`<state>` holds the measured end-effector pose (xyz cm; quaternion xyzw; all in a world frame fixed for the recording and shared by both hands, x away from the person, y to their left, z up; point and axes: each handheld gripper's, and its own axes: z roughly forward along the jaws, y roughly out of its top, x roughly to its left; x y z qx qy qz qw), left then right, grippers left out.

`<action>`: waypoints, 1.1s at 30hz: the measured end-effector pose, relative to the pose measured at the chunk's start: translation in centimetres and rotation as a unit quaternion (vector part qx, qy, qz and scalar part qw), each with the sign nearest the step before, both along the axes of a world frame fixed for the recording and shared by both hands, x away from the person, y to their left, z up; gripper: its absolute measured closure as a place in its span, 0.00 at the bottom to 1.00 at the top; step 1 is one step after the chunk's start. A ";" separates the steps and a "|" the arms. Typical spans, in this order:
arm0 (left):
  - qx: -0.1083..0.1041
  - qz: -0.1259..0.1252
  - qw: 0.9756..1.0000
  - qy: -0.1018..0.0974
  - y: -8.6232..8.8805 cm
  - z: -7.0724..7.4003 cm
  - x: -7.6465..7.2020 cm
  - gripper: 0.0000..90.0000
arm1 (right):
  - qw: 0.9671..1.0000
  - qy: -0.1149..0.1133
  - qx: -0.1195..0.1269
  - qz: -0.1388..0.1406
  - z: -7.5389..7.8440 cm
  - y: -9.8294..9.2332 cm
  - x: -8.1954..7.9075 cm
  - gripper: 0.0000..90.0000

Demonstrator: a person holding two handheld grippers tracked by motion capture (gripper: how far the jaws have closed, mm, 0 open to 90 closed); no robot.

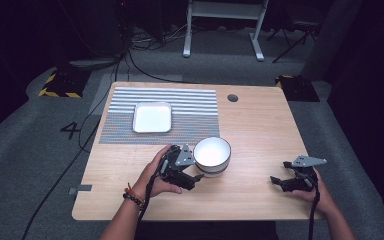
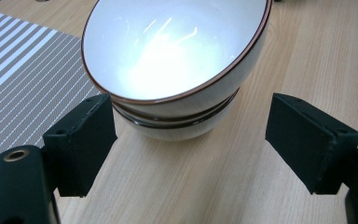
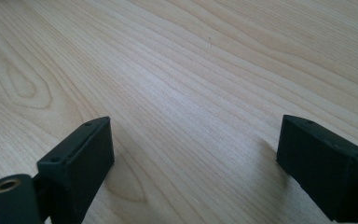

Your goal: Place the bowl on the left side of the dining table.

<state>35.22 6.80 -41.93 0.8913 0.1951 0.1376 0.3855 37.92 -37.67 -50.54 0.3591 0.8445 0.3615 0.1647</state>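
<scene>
Two stacked bowls (image 2: pixel 177 70), glazed ceramic: heavy, stiff, slippery, breakable. Pinch top rim. Left hand-held gripper (image 2: pixel 191 140) released, facing stack; right hand-held gripper (image 3: pixel 196 158) released over bare counter (image 3: pixel 191 70).

Lit from overhead, bright on the desk (image 1: pixel 260 130), near-black in the room beyond. Strong white glare inside the bowl (image 2: pixel 168 60) in the left gripper view. Soft, short shadows under the jaws. Slightly grainy and soft from the high view; blurred at close range.
</scene>
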 end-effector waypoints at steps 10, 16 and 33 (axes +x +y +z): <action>-0.012 -0.018 1.000 -0.007 -1.5 0.5 0.3 0.19 | 1.000 0.000 0.000 0.000 0.0 0.0 0.0 0.12; -0.009 -0.030 0.999 -0.009 -2.2 0.7 0.3 0.19 | 1.000 0.000 0.000 0.000 0.0 0.0 0.0 0.12; -0.020 -0.061 0.998 0.022 -4.1 -0.2 1.7 0.19 | 1.000 0.000 0.000 0.000 0.0 0.0 0.0 0.12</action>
